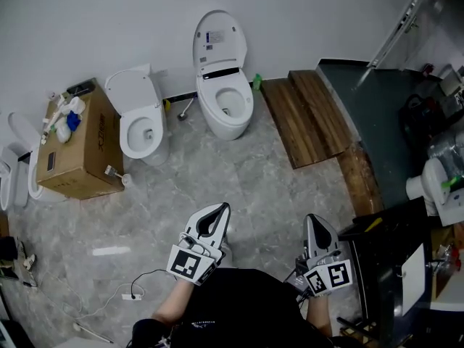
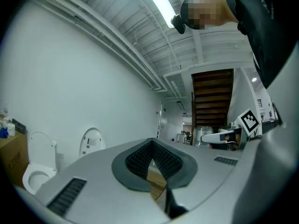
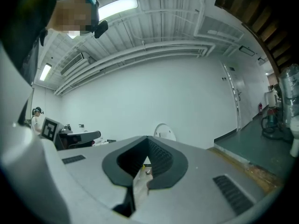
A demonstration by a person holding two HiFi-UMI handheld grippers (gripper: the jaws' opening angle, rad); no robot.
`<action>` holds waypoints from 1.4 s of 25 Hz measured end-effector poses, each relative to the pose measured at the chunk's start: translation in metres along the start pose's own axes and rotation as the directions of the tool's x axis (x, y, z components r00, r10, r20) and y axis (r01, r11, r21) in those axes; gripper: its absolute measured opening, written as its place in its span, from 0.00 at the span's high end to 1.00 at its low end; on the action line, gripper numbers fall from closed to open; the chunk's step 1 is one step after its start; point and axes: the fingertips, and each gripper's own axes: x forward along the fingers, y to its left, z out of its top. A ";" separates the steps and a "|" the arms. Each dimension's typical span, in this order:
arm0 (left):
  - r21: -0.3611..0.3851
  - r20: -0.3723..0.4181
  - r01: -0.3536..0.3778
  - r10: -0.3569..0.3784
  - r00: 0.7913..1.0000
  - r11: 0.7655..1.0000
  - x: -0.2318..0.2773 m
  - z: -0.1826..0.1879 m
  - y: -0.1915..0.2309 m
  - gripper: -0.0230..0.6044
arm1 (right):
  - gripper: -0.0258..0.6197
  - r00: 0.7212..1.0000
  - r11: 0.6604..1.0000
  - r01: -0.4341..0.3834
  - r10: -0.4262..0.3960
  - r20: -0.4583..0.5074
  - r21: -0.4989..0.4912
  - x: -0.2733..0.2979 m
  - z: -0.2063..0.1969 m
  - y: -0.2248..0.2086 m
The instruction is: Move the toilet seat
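Two white toilets stand against the far wall in the head view. The right toilet has its lid raised against the wall, and the left toilet also has its lid up. My left gripper and right gripper hang low near my body, well short of both toilets, both shut with nothing between the jaws. The left gripper view shows shut jaws, a toilet at the left and the right gripper beyond. In the right gripper view a raised lid shows above shut jaws.
A cardboard box with bottles on top stands left of the toilets. A toilet brush lies between them. Wooden steps and a raised green floor lie at the right, a dark cabinet by my right side. A cable trails on the tiles.
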 end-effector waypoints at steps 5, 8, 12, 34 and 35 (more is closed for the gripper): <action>0.007 -0.006 0.024 -0.024 1.000 1.000 0.041 0.006 0.049 0.95 | 0.94 0.999 0.999 0.031 -0.030 0.015 -0.029 0.059 0.010 -0.016; 0.024 0.002 0.030 -0.030 1.000 0.999 0.059 0.016 0.071 0.95 | 0.94 0.999 0.999 0.031 -0.031 0.018 -0.036 0.089 0.014 -0.020; 0.021 0.003 -0.003 0.002 1.000 1.000 0.075 0.018 0.089 0.95 | 0.94 1.000 0.999 -0.007 0.008 0.011 -0.048 0.121 0.017 -0.025; 0.041 0.041 -0.424 0.422 0.906 0.905 0.272 0.015 0.121 0.95 | 0.94 0.888 0.890 -0.455 0.451 -0.087 -0.038 0.336 0.038 -0.200; 0.043 0.047 -0.444 0.442 0.896 0.895 0.280 0.016 0.120 0.95 | 0.94 0.879 0.881 -0.473 0.469 -0.091 -0.031 0.344 0.038 -0.208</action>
